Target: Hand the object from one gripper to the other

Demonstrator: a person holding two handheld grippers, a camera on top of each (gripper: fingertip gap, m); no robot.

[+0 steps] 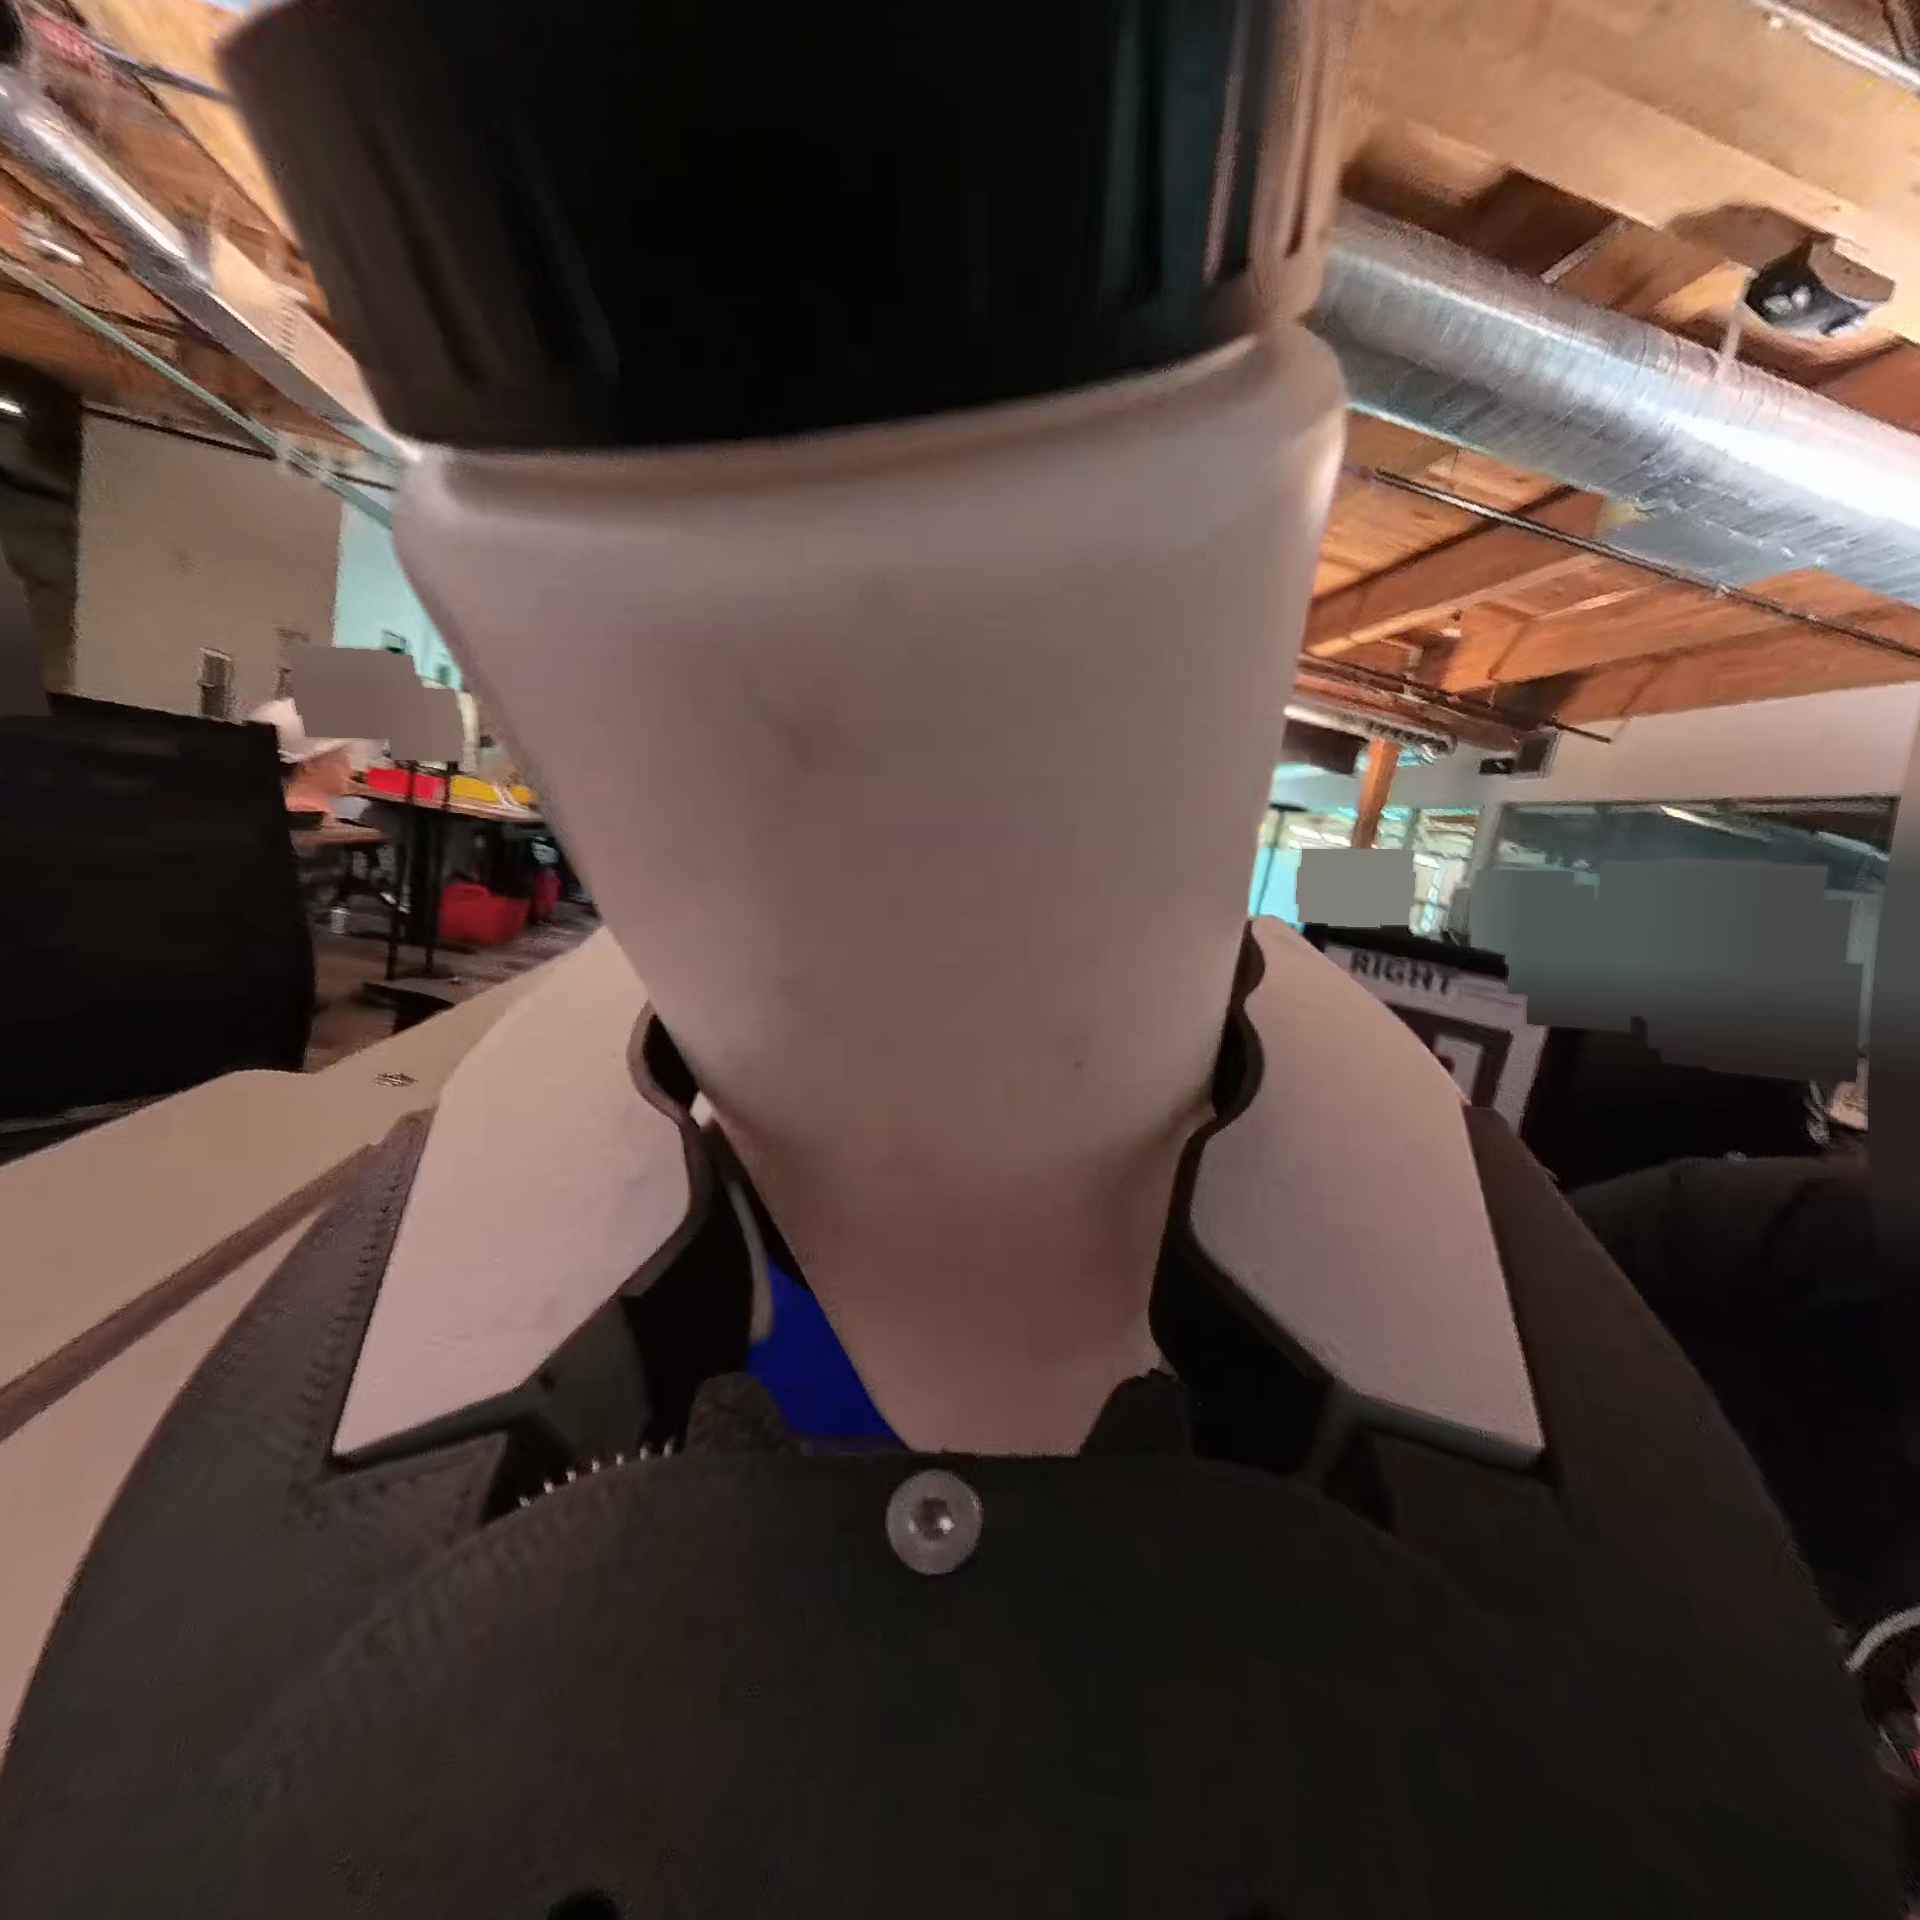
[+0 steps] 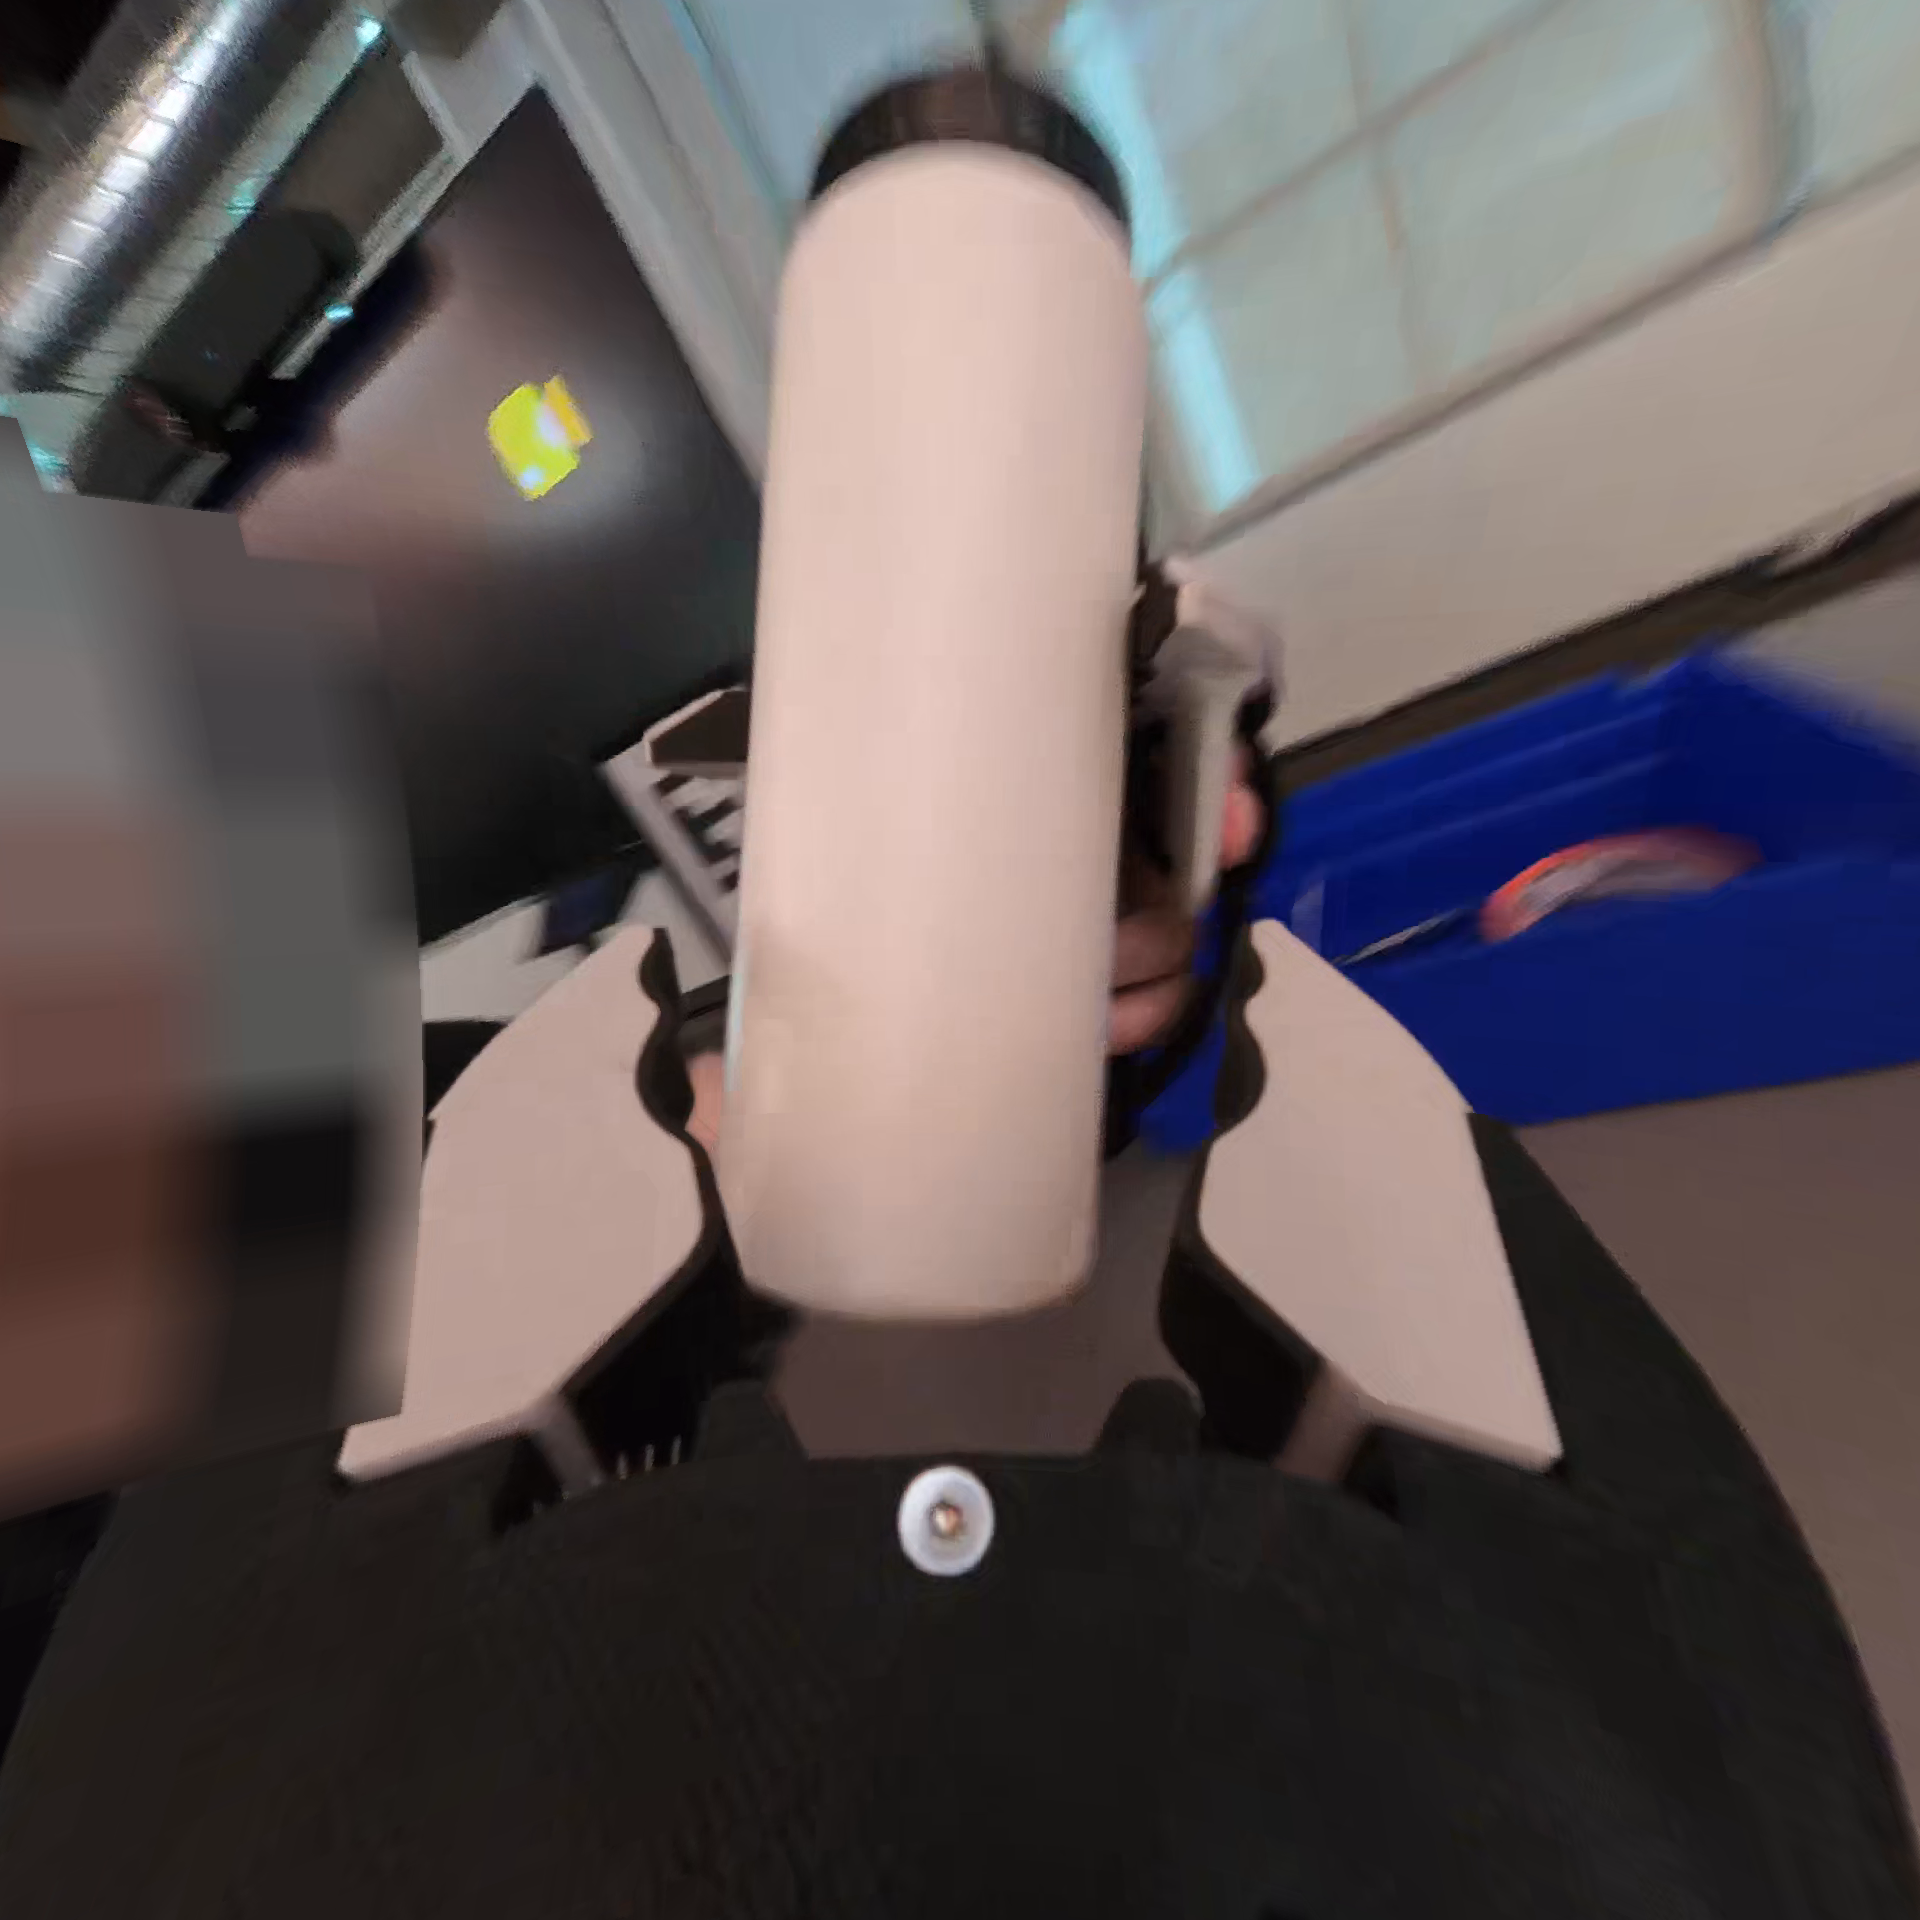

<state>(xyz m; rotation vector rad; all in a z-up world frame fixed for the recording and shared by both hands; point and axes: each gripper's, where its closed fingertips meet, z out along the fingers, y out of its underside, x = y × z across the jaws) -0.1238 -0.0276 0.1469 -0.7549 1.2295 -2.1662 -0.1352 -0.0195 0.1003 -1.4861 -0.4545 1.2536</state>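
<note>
A smooth white bottle point(image 1: 862, 831) with ribbed black cap, blurred, sits clamped in the left hand-held gripper point(image 1: 935, 1049); the right hand-held gripper point(image 2: 951, 997) flanks it, jaws spread.

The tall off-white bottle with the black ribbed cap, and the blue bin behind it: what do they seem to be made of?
The tall off-white bottle has a smooth matte body with soft, even shading, likely powder-coated metal, though plastic is possible. Its black ribbed cap shows fine vertical ridges and dull highlights, probably moulded plastic. The blue bin has rigid, slightly glossy walls with moulded ledges, so plastic; motion blur limits detail.
</note>
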